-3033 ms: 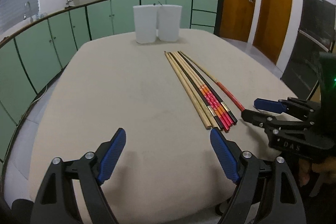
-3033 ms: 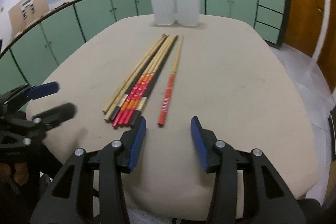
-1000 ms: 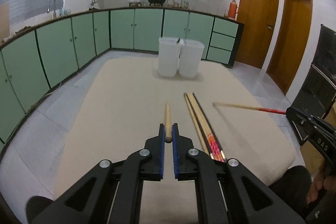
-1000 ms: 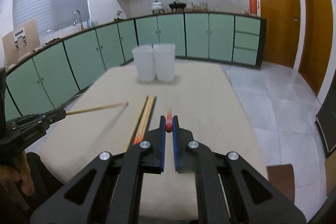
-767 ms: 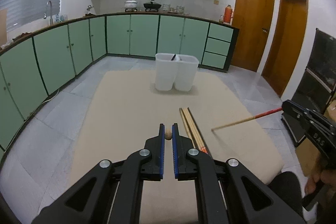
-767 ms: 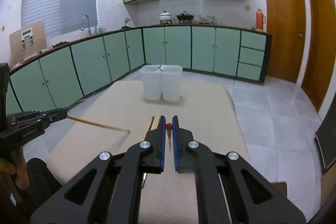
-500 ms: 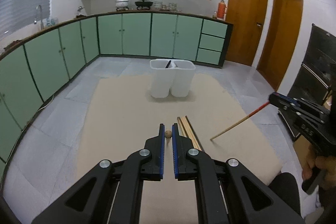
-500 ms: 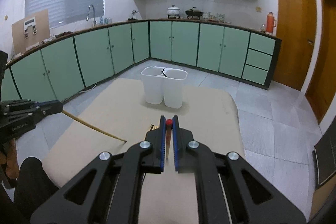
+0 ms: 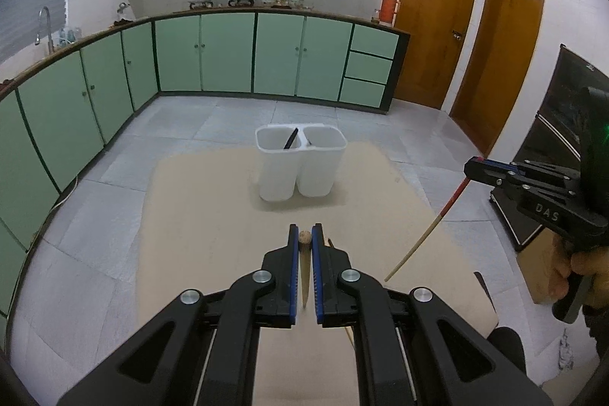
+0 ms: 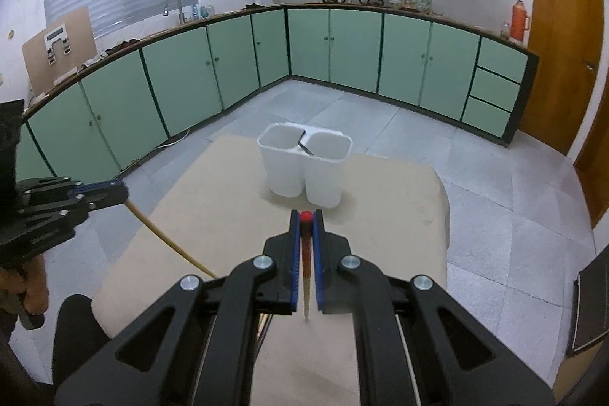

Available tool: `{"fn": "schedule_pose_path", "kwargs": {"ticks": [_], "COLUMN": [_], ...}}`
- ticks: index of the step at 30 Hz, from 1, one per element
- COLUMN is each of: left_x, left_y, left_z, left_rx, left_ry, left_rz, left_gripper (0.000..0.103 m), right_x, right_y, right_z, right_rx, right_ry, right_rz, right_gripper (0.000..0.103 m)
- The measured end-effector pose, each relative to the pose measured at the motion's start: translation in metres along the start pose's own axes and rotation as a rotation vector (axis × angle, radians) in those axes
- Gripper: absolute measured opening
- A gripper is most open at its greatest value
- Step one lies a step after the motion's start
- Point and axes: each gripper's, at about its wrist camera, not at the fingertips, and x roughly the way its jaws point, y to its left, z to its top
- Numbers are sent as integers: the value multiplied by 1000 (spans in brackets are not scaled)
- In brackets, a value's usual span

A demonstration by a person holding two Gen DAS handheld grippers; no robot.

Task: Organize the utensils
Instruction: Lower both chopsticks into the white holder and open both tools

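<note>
L gripper is clamping a plain wooden chopstick btwn its blue pads; butt end is poking up past the tips, shaft is hanging down twd the table. R gripper is clamping a red-handled chopstick the same way, red end up top, pale tip pointing down. Both are being held well above the tabletop, over its near half.

In the left wrist view the R gripper is showing at the right edge, its chopstick slanting down-left over the table's right side. In the right wrist view the L gripper is showing at the left edge, its stick slanting down-right over the left side.

A few more chopsticks are lying on the table near the near edge, mostly hidden behind the gripper bodies, can't count them.

Twin white bins are standing side by side, touching, at the table's far edge, approx centred. A dark utensil is leaning in the left bin. Green cabinets are running along the far wall.
</note>
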Motion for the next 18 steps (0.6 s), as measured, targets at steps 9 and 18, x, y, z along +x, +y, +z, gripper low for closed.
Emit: {"fn": "schedule_pose_path", "kwargs": {"ticks": [9,18], "left_x": [-9,5], "left_y": [2,11], "left_z": [74,162], "left_rx": [26,22], "left_ry": [-82,-202], "left_rz": [10,48], "left_gripper": [7,7], "right_x": [-6,14], "right_y": [-6,-21], "right_z": [75,156], "right_rx": [-4,21], "right_ry": [-51,-127], "right_rz": [10,-10], "right_gripper": [5,5]}}
